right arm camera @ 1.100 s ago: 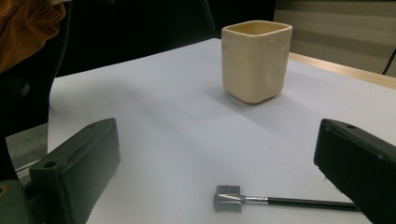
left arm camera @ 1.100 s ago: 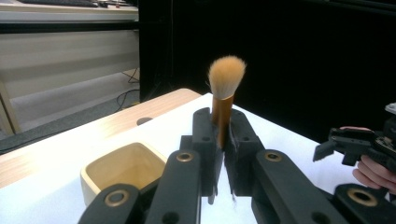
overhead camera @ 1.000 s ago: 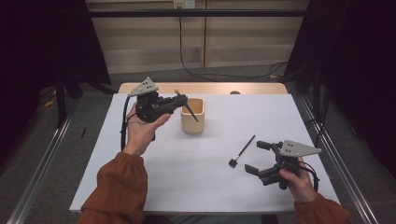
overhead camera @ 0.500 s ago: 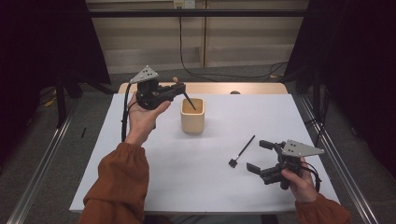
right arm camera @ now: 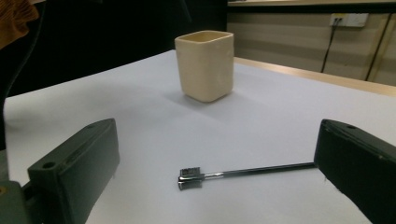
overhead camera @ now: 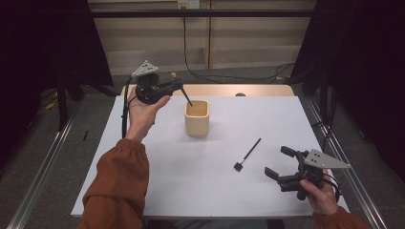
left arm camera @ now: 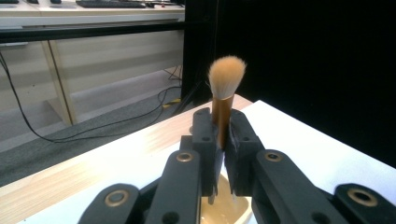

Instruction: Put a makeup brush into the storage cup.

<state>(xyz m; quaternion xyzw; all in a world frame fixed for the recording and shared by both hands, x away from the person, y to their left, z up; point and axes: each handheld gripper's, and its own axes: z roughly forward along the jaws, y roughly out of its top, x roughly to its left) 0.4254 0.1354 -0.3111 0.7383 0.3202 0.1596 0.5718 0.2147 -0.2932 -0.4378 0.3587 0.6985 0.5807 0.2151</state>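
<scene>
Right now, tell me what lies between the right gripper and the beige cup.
The thin black brush lies on the white sheet between the right gripper and the cup, touching neither; both the high view and the right gripper view show it.

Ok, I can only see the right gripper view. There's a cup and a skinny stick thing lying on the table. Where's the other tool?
Observer: The left tool is held up in the air, behind the cup and to its left in the high view.
Operator: Is it holding anything?
Observer: Yes, a makeup brush, clamped by its handle with the fluffy tan bristles on top.
Operator: Is the brush in the cup?
Observer: Its dark lower end points down at the cup's opening. I can't tell if it's inside.
</scene>
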